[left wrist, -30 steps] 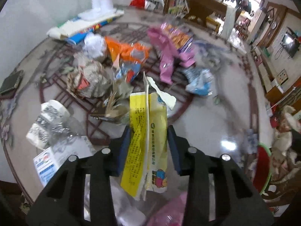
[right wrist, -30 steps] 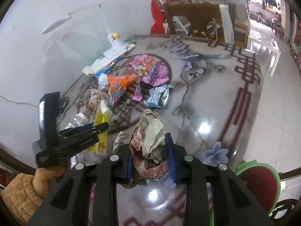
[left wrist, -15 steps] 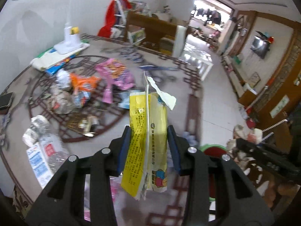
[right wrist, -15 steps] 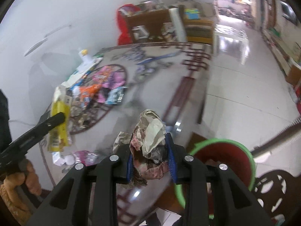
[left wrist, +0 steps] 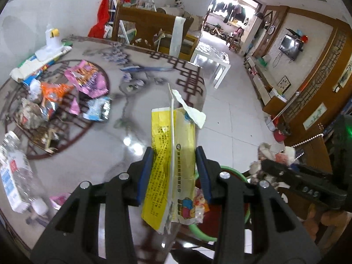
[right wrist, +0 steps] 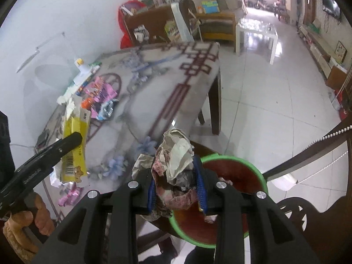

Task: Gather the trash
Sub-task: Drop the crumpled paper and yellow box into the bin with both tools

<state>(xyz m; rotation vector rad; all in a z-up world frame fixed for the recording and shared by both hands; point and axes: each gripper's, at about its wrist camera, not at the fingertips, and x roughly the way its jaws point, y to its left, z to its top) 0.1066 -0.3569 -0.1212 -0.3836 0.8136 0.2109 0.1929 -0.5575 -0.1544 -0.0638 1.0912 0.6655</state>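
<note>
The left gripper (left wrist: 173, 171) is clamped on a flattened yellow wrapper (left wrist: 171, 154), its 2 blue-padded fingers (left wrist: 144, 176) pressing the packet's sides about midway along its length; the wrapper stands up past the fingertips, with a torn white flap (left wrist: 191, 110) at its far end, and its printed lower end hangs back toward the camera between the black arms. Just below and to the right of this gripper's tips shows the green rim of a red bin (left wrist: 204, 235), mostly hidden behind the wrapper and the arms. Ahead and to the left lies the patterned table (left wrist: 154, 83), with the remaining litter well apart from the tips: a pink packet (left wrist: 90, 77), an orange packet (left wrist: 54, 90), a blue-silver packet (left wrist: 96, 110) and a clear plastic bottle (left wrist: 15, 176) at the far left edge. The right gripper (right wrist: 177, 187) is pinched tight on a crumpled paper wad (right wrist: 176, 160) that bulges above and below its pads. Directly beneath and just right of its tips is the red bin (right wrist: 253, 169), its opening partly under the wad. In the right wrist view, the left gripper and its yellow wrapper (right wrist: 74, 145) sit off to the left over the table edge, held by a hand (right wrist: 28, 215) in a tan sleeve (right wrist: 15, 237).
</note>
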